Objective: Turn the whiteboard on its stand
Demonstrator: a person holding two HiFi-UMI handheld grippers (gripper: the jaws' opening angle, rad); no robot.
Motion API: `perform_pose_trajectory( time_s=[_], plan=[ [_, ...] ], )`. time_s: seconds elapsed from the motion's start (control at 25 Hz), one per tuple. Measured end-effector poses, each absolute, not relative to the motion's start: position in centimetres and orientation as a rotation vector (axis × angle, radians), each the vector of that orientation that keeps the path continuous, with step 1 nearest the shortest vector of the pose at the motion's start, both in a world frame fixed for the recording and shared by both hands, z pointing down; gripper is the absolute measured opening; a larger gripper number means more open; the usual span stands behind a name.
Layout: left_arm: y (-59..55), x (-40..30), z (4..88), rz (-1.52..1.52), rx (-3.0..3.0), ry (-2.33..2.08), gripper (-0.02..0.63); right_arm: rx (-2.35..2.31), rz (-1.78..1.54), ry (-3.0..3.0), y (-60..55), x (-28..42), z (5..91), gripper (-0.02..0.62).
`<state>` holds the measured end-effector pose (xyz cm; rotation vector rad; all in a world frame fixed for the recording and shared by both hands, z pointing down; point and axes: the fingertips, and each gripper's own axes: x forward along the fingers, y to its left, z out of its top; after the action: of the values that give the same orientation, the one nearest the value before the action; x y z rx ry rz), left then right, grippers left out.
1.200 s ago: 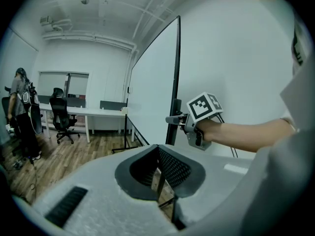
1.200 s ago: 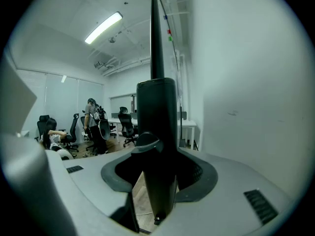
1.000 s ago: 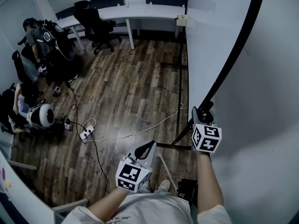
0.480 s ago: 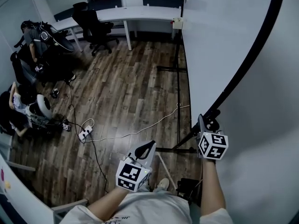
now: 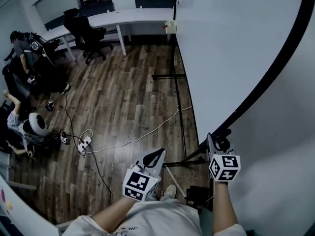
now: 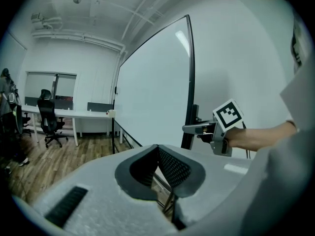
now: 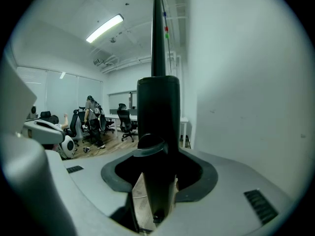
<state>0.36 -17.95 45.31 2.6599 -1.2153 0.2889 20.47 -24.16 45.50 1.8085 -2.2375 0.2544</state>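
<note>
The large whiteboard (image 5: 231, 48) stands on its black wheeled stand (image 5: 178, 102) at my right; its black frame edge (image 5: 268, 75) runs diagonally down to my right gripper (image 5: 216, 140). That gripper is shut on the frame's lower end; in the right gripper view the black frame bar (image 7: 157, 117) fills the gap between the jaws. My left gripper (image 5: 155, 156) hangs close to my body, jaws shut and holding nothing. The left gripper view shows its closed pads (image 6: 170, 166), the whiteboard (image 6: 152, 92) and the right gripper (image 6: 189, 128) on the frame.
A white wall (image 5: 285, 156) is close behind the board at the right. On the wooden floor lie a white cable (image 5: 147, 134) and a power strip (image 5: 83, 142). A desk (image 5: 133, 16), office chairs (image 5: 83, 26) and people (image 5: 24, 48) are at the far left. Black gear (image 5: 197, 195) sits by my feet.
The whiteboard has swung, its face now taking up more of the head view. My right gripper has moved down and right with the frame. The left gripper has stayed put.
</note>
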Motion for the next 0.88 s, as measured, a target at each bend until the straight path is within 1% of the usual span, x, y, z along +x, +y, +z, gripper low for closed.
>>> perform_pose_trajectory(
  time_s=[0.36, 0.56, 0.88],
  plan=[
    [-15.7, 3.1, 45.4, 0.301, 2.724, -1.114, 0.011, 1.791, 0.267, -2.255, -17.2, 20.5, 45.7, 0.186],
    [-15.0, 4.6, 45.3, 0.3, 2.743, -1.068, 0.011, 1.785, 0.27, -2.256, -15.5, 20.8, 45.9, 0.186],
    [-14.2, 4.9, 44.7, 0.275, 2.746, -1.044, 0.011, 1.797, 0.266, -2.247, -14.5, 20.6, 45.6, 0.186]
  ],
)
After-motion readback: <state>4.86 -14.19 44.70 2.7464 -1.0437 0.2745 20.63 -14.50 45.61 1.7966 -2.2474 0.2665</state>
